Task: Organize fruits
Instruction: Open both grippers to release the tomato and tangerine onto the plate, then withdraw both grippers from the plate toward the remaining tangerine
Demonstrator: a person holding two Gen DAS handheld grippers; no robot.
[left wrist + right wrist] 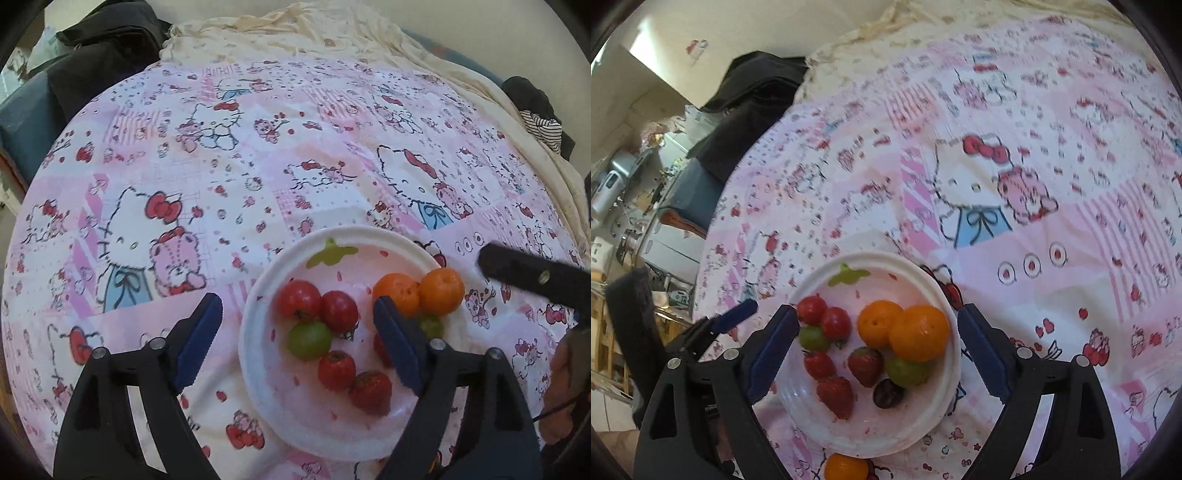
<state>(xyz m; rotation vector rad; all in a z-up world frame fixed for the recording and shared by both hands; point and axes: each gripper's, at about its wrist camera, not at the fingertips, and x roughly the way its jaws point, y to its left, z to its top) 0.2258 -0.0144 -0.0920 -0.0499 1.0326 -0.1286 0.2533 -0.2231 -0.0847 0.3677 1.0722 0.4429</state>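
Fruits lie together in the white plate [945,373], which sits on the pink cartoon-print cloth [1052,206] directly below both of my grippers. My right gripper [877,350] stands wide, with nothing pressed between its pads; its two blue fingers [982,354] straddle almost the full plate. Between them lie two oranges [916,332] touching each other, two red tomatoes [823,317], green fruits [907,371], strawberries [864,365] and one dark fruit [886,393]. A further orange fruit [846,467] rests on the cloth just nearer to me than the plate rim. My left gripper [299,339] is also wide and holds nothing; its left finger is over the cloth beside the plate, its right finger over the plate interior.
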